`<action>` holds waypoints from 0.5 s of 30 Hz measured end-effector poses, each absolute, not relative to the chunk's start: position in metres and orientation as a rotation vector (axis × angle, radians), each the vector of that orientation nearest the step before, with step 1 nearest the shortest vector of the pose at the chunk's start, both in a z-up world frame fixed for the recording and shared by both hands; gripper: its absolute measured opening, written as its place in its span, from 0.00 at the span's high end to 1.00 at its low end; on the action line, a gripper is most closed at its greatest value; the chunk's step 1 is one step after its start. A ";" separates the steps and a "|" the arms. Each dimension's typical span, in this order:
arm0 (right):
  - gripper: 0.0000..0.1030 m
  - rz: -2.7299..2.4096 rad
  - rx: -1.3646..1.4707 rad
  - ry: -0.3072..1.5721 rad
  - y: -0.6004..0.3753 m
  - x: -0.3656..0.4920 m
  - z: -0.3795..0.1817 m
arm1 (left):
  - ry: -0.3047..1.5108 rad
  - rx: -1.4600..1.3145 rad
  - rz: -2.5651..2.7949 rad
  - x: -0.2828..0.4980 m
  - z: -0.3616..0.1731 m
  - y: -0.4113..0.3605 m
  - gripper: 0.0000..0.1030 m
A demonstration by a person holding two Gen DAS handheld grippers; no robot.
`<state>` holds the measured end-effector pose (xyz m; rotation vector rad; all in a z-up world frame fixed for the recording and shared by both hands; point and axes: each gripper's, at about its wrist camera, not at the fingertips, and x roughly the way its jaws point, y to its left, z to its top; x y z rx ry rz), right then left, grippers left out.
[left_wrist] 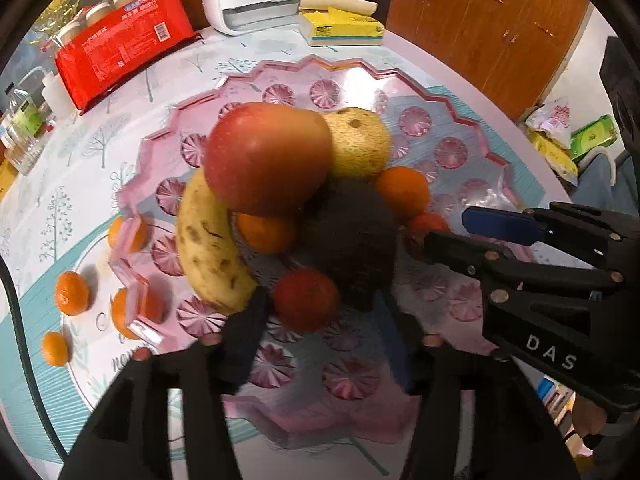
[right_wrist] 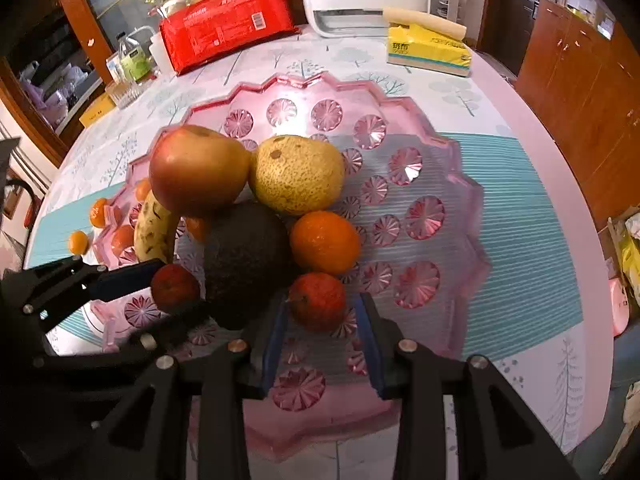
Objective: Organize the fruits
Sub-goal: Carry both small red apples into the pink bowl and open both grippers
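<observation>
While our two grippers hover low over the near rim of the pink tray point(right_wrist: 460, 184), the fruit sits heaped on its left half. We see one banana point(left_wrist: 208, 252) lying with its long axis running from the near-left rim up toward the pile, its far end tucked under the red apple point(left_wrist: 266, 158); the dark avocado point(right_wrist: 244, 260) lies with its long axis toward us, narrow end nearest. Beside the apple rests one yellow pear point(right_wrist: 296, 174), touching it. Our right gripper point(right_wrist: 322, 344) has its jaws spread either side of a small red fruit point(right_wrist: 318, 300) without pinching it — a gap shows on both sides. Our left gripper point(left_wrist: 324, 332) is open too, a second small red fruit point(left_wrist: 306, 300) just beyond its fingers, with the avocado crowding it on the right. We count two oranges inside the tray and four small ones at or outside its left rim on the tablecloth point(left_wrist: 72, 184). Behind stand a red package point(right_wrist: 224, 28) and a yellow tissue box point(right_wrist: 428, 50).
</observation>
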<state>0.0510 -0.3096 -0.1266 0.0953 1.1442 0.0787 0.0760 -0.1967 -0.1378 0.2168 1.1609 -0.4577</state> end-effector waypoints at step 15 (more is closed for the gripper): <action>0.64 0.024 0.138 1.056 -0.322 0.033 -0.083 | 1.012 0.252 -0.472 0.059 -0.076 -0.192 0.26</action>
